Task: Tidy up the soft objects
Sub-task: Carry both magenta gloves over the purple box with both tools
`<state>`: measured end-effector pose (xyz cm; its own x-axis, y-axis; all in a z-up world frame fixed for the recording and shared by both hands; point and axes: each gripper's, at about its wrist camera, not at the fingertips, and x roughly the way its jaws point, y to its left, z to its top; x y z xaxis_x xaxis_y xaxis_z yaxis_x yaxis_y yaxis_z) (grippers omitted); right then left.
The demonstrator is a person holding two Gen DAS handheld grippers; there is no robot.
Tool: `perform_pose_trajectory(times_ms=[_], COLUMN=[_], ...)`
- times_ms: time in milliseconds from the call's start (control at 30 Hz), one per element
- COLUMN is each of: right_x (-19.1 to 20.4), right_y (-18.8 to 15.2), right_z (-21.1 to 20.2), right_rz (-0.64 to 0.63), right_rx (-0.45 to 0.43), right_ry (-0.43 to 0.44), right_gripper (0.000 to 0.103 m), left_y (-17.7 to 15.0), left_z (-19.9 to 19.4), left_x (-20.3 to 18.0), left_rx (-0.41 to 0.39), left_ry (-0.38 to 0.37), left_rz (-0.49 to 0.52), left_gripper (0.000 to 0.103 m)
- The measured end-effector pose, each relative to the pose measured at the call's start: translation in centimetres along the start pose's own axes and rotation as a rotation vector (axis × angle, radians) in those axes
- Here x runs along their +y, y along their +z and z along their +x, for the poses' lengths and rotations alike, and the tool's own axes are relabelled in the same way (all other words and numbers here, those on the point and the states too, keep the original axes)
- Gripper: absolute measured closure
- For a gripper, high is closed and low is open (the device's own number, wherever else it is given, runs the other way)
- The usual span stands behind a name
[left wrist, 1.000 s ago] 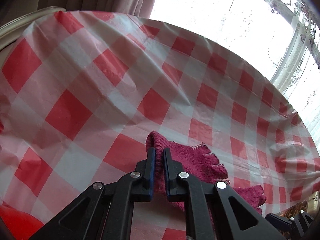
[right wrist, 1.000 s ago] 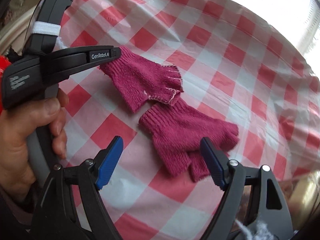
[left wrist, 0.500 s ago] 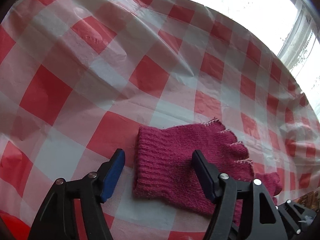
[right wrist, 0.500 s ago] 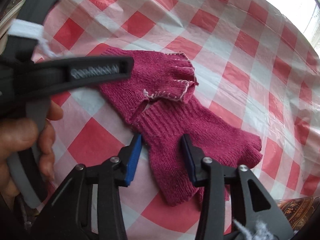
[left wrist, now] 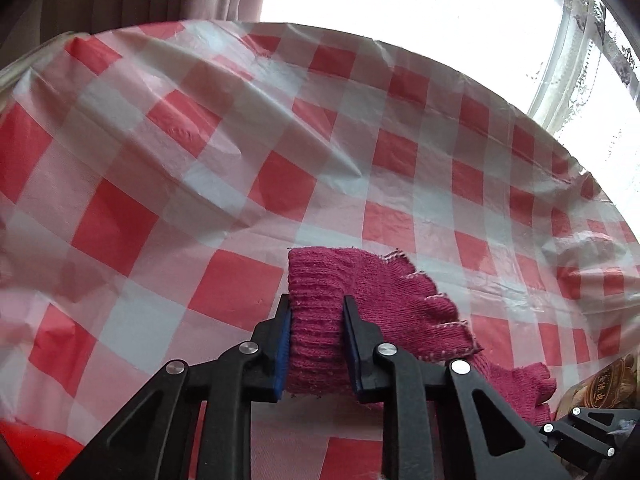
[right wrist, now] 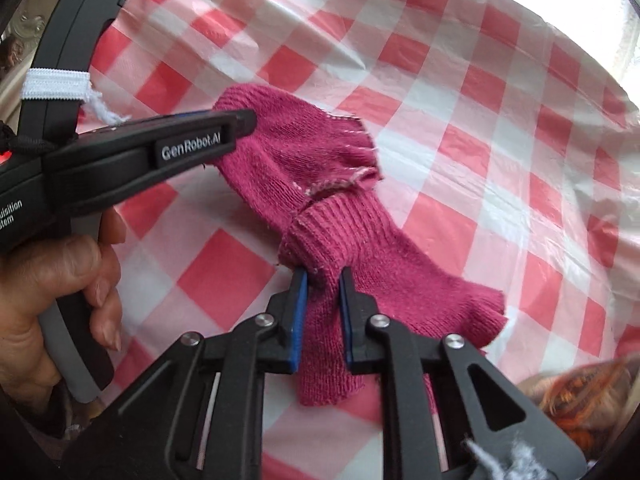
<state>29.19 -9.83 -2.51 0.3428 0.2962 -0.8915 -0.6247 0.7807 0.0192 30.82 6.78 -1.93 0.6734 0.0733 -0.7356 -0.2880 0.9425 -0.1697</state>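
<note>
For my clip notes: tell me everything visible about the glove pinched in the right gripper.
The glove is a magenta knitted fingerless one with a ribbed cuff, soft and limp. The right gripper, whose jaws have just been closing, pinches it just below the cuff, bunching the knit. Its short finger stubs point to the right and rest on the checked tablecloth. Its cuff touches the second glove, which the left gripper holds.
</note>
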Motion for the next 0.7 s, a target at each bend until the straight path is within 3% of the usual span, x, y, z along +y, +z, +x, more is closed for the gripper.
perform_pose_trajectory(times_ms=[433,700], right_x=[0.0,-2.0], right_y=[-3.8,-9.4], right_z=[-9.6,-17.0], right_rz=[0.087,0.194], right_rx=[-0.122,-0.212], right_ry=[0.076,0.092], right_gripper=[0.085,0.085], left_y=[-0.4,-3.8], left_z=[-11.2,-17.8], left_x=[-2.5,-4.5], left_rx=[-0.194,-0.221], left_ry=[-0.078,-0.162], left_rz=[0.029,0.061], left_gripper=[0.079,0.079])
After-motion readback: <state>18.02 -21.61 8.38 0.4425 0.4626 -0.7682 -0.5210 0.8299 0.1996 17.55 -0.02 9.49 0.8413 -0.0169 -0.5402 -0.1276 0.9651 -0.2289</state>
